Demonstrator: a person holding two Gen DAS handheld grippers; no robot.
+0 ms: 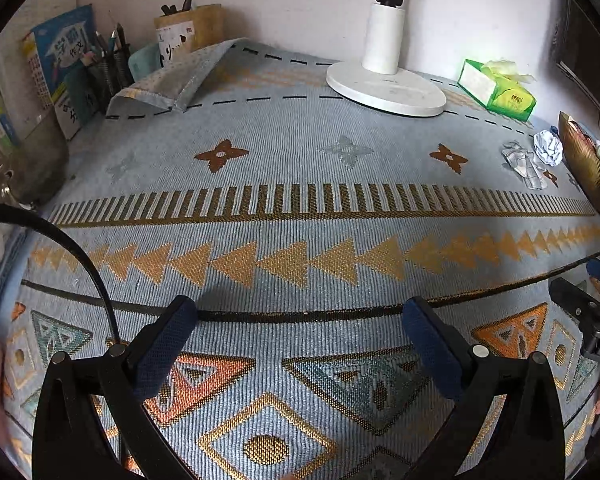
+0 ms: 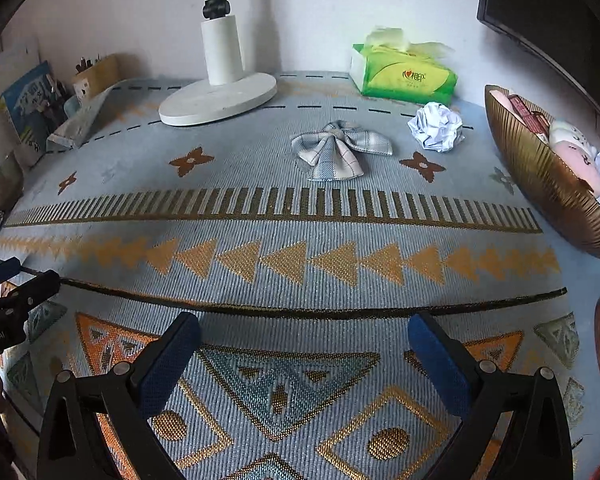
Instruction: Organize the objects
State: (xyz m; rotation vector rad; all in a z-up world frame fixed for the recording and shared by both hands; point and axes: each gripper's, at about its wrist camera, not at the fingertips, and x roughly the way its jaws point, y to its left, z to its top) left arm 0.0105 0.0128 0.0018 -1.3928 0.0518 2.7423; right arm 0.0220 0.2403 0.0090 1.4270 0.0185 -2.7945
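Note:
A plaid fabric bow lies flat on the patterned tablecloth, far ahead of my right gripper. Just right of the bow sits a crumpled paper ball. A gold ribbed bowl at the right edge holds small packets, a pink plush and crumpled paper. My right gripper is open and holds nothing. My left gripper is open too, low over the cloth's near part; from it the bow and paper ball appear far right. Each gripper shows at the edge of the other's view.
A white lamp base stands at the back centre, a green tissue pack at the back right. Books and pen holders line the back left, where the cloth corner is folded over. A dark monitor hangs upper right.

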